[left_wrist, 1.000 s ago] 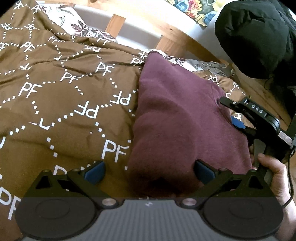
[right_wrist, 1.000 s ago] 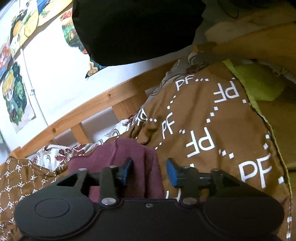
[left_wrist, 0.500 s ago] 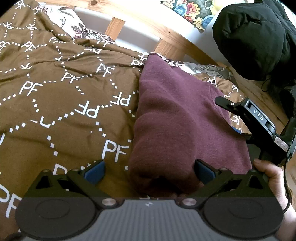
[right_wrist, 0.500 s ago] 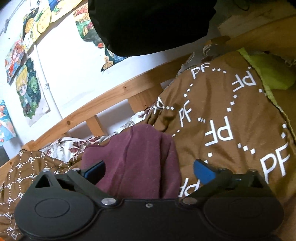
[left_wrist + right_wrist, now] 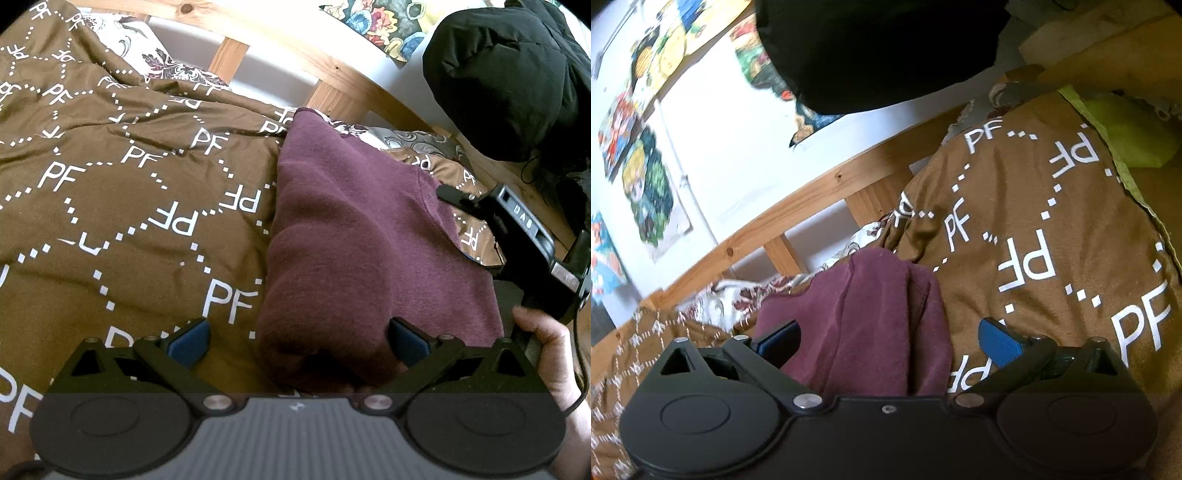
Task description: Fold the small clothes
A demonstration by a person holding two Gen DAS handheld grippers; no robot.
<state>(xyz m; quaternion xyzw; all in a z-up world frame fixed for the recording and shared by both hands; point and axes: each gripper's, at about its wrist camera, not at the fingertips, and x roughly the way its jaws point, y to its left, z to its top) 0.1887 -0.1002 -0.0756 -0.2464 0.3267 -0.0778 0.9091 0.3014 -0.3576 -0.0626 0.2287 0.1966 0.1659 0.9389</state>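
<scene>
A folded maroon garment (image 5: pixel 351 236) lies on the brown "PF" bedspread (image 5: pixel 110 206). My left gripper (image 5: pixel 299 341) is open at the garment's near edge, and its right finger touches the cloth. My right gripper (image 5: pixel 890 341) is open, with the garment's folded end (image 5: pixel 871 314) between its jaws and ungripped. The right gripper also shows in the left wrist view (image 5: pixel 491 221), at the garment's right edge, held by a hand.
A wooden bed rail (image 5: pixel 332 81) runs along the back by a white wall with posters (image 5: pixel 646 177). A black jacket (image 5: pixel 517 74) hangs at the right. A floral sheet (image 5: pixel 155 62) and a green cloth (image 5: pixel 1126 129) show at the bedspread's edges.
My right gripper opened from nearly shut on the garment's end to wide open and drew back a little. The left gripper stayed open in place.
</scene>
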